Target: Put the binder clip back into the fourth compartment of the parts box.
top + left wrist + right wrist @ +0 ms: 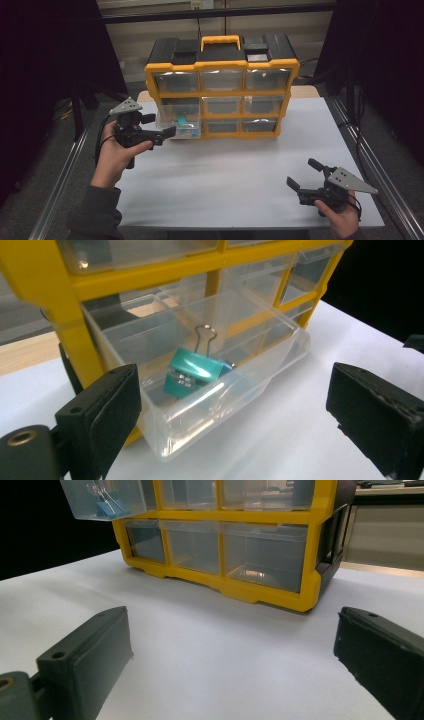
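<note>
A yellow and black drawer organizer (222, 93) stands at the back of the white table (225, 175). Its middle-left clear drawer (190, 133) is pulled out, and a teal binder clip (181, 122) lies inside. In the left gripper view the drawer (280, 342) sits just ahead of the jaws, with the clip (192, 372) in it. My left gripper (159, 125) is open beside the drawer's front and holds nothing. My right gripper (303, 173) is open and empty low over the table's front right. From there the organizer (260, 592) and the drawer (80, 500) lie further off.
The other clear drawers of the organizer are pushed in. A yellow carry handle (220, 40) tops the case. Metal rails (365, 155) run along both sides of the table, and dark space lies beyond them. A wooden strip (305, 91) shows behind the organizer.
</note>
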`<state>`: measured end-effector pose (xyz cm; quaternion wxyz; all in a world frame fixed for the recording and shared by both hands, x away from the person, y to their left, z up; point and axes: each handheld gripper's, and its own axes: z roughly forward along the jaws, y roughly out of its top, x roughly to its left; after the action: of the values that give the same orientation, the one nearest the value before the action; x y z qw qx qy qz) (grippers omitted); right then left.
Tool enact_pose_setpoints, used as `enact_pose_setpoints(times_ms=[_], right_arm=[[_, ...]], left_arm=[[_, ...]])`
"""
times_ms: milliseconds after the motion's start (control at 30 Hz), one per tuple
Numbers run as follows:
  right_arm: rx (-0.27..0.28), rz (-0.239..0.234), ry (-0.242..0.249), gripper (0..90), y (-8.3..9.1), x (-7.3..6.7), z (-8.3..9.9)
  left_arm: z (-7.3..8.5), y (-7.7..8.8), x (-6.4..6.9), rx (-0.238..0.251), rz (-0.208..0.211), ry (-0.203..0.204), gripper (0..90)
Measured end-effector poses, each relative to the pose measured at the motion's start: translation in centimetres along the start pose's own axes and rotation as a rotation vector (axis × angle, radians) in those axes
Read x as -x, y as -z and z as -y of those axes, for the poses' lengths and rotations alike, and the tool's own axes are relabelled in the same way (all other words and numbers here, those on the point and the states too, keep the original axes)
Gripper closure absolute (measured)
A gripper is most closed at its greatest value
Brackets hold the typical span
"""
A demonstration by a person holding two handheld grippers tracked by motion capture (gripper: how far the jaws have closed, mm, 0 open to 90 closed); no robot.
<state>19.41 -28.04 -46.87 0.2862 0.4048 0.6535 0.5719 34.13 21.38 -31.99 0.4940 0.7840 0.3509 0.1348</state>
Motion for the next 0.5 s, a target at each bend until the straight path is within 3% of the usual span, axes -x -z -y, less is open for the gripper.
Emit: enact_pose_setpoints(times_ms=[500], right_arm=[[-0.003, -0.005, 0.003, 1.4, 0.0, 0.0, 0.0]], left_arm=[[2.6, 0.5, -0.1, 0.036, -0.017, 0.017, 5.1]])
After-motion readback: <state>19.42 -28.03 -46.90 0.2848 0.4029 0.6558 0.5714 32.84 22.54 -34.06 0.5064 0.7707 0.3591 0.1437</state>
